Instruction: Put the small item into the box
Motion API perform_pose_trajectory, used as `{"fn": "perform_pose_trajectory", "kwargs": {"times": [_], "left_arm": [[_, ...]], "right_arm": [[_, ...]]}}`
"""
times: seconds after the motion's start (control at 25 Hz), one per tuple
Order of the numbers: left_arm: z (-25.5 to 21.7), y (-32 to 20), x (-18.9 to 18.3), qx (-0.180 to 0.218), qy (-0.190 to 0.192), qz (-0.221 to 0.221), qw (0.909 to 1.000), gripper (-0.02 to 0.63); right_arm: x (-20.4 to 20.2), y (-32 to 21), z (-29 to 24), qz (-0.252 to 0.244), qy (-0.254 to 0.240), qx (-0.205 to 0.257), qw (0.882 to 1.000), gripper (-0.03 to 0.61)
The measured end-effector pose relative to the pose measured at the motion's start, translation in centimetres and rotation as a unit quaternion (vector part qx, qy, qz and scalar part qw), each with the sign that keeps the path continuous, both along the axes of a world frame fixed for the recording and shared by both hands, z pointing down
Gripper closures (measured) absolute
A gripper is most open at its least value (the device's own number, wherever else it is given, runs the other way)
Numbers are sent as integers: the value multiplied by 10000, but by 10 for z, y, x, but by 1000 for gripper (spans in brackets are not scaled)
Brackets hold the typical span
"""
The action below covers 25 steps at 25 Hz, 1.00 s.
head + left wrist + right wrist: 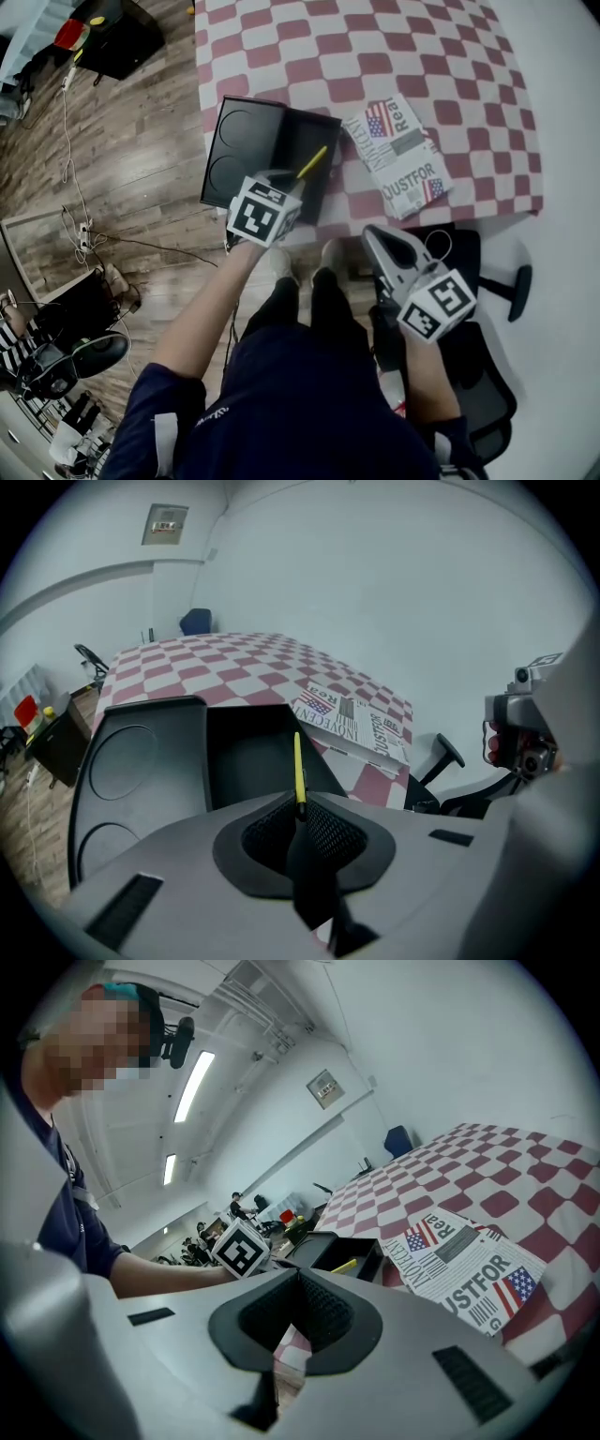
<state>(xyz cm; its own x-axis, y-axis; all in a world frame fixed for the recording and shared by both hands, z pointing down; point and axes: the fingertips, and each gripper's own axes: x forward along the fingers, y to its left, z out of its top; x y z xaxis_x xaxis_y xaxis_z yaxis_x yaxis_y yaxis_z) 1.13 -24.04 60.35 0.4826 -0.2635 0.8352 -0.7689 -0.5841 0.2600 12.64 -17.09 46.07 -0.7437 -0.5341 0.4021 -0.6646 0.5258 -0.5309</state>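
**Yellow stick gripped over the black box**

Nearest, at the head view's lower right, the right gripper sits low by the person's lap, its fingers together on nothing. At mid-frame the left gripper has its fingers pinched on the yellow stick's lower end, and the stick slants over the black box's open half at the desk's near edge. Just right of the box lies a newsprint-patterned packet.

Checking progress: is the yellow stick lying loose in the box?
No, the left gripper clamps the yellow stick in its jaws over the box.
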Motion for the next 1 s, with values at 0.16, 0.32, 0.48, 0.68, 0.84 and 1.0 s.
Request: {"fn": "perform_pose_trajectory", "kwargs": {"times": [0.16, 0.32, 0.48, 0.68, 0.84, 1.0], "left_arm": [[14, -1, 5, -100, -322, -12, 9994, 557], [22, -7, 7, -114, -778, 107, 9968, 556], [28, -10, 11, -178, -1176, 342, 9923, 555], [38, -9, 17, -396, -1556, 730, 9843, 555], [45, -8, 20, -530, -1832, 1126, 9752, 554], [52, -2, 23, -711, -2056, 1598, 9629, 540]], "right_arm": [[13, -2, 5, -15, -66, -71, 10000, 561], [23, -5, 9, -10, -135, -108, 9999, 561], [28, -7, 8, -67, -208, -95, 9997, 561], [38, -9, 8, -76, -240, -95, 9996, 561], [40, -11, 9, -86, -254, -66, 9996, 561], [39, -11, 7, -76, -259, -43, 9996, 561]]}}
